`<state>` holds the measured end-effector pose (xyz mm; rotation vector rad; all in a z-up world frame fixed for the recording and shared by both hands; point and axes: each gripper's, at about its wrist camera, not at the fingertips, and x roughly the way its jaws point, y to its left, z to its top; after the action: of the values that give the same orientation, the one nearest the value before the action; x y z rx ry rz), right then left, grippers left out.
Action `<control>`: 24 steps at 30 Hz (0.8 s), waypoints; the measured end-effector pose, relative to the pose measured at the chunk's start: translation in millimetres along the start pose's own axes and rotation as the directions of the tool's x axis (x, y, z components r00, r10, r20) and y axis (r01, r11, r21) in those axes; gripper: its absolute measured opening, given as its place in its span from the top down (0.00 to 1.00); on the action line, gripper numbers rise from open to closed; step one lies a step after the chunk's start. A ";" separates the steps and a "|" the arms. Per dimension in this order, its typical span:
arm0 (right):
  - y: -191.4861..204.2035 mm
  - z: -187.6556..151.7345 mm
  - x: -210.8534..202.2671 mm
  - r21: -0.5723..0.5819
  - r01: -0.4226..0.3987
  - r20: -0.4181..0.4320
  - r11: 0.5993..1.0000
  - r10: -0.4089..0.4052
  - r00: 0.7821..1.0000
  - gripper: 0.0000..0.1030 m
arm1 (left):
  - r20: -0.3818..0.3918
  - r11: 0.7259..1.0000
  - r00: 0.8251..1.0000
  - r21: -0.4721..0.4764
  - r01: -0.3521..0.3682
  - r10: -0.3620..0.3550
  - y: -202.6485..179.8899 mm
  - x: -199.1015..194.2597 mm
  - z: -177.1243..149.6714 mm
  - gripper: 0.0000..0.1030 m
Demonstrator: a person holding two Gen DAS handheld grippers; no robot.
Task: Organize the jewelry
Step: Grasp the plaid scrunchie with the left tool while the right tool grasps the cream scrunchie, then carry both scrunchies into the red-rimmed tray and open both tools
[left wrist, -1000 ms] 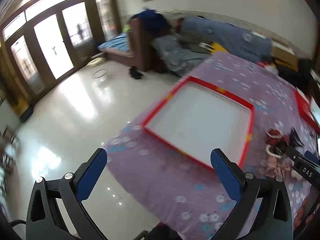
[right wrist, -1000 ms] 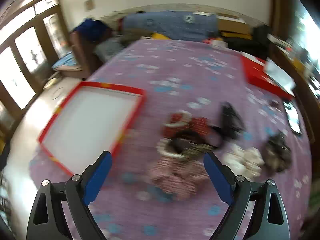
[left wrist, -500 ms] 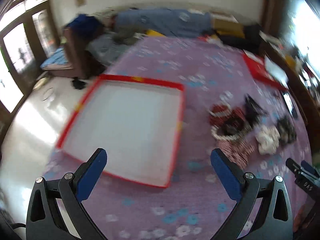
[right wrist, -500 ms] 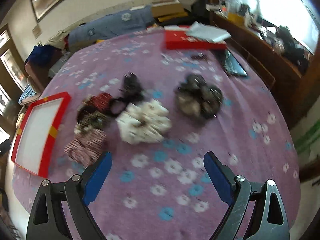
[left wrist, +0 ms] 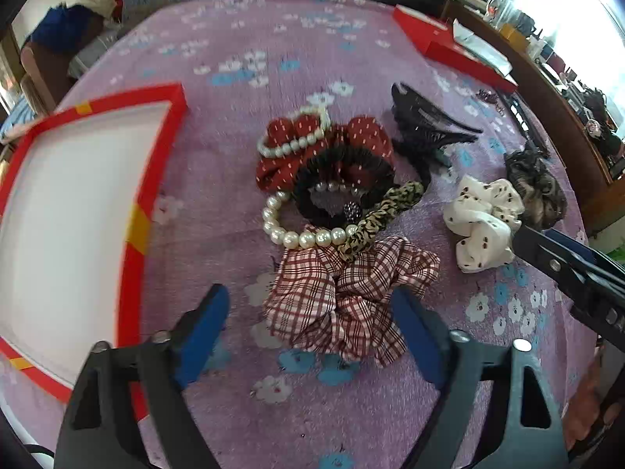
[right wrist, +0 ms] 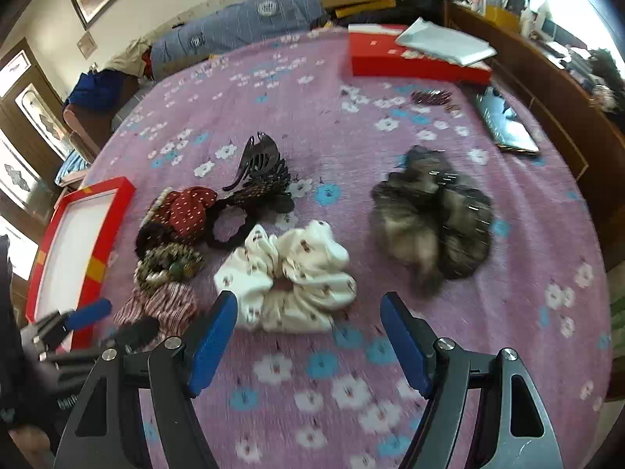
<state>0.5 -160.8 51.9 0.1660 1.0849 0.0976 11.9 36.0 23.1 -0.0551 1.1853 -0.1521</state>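
Note:
A pile of hair accessories lies on the purple floral cloth. My left gripper [left wrist: 312, 332] is open, its fingers either side of a red plaid scrunchie [left wrist: 347, 297]. Beyond it lie a pearl bracelet [left wrist: 297, 234], a leopard band [left wrist: 383, 215], a black scrunchie [left wrist: 343, 168], a red dotted scrunchie [left wrist: 312, 140] and a black claw clip [left wrist: 422, 125]. My right gripper [right wrist: 308, 336] is open just in front of a white scrunchie [right wrist: 297, 277]. A grey-brown scrunchie [right wrist: 433, 211] lies to its right. The red-rimmed white tray [left wrist: 152, 179] is at the left.
A red box [right wrist: 414, 62] with white paper on it sits at the far side of the bed. A phone [right wrist: 504, 125] lies near the right edge. A wooden cabinet [right wrist: 566, 109] runs along the right. The bed's edge and floor lie beyond the tray.
Both grippers have swung right and dropped closer to the pile. The left went from over the tray to the plaid scrunchie; the right closed in on the white scrunchie.

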 end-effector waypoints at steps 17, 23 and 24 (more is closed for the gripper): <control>9.6 -11.0 -14.7 0.014 -0.075 -0.036 0.997 0.075 0.996 0.89 | 0.095 0.998 0.994 0.029 -0.048 0.045 -0.3 -66.6 -17.1 0.88; 33.4 -20.1 -37.8 -0.037 -0.073 -0.009 0.997 0.073 0.997 0.88 | 0.158 0.994 0.981 0.012 -0.113 0.109 21.0 -98.2 -20.3 0.88; 40.6 -20.7 -42.3 -0.054 -0.074 -0.002 0.996 0.074 0.997 0.88 | 0.164 0.993 0.979 0.006 -0.121 0.118 26.1 -101.6 -21.0 0.88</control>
<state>-37.3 -125.9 86.7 0.1575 1.0749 0.1938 -42.4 77.6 105.3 0.0175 1.0205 -0.0500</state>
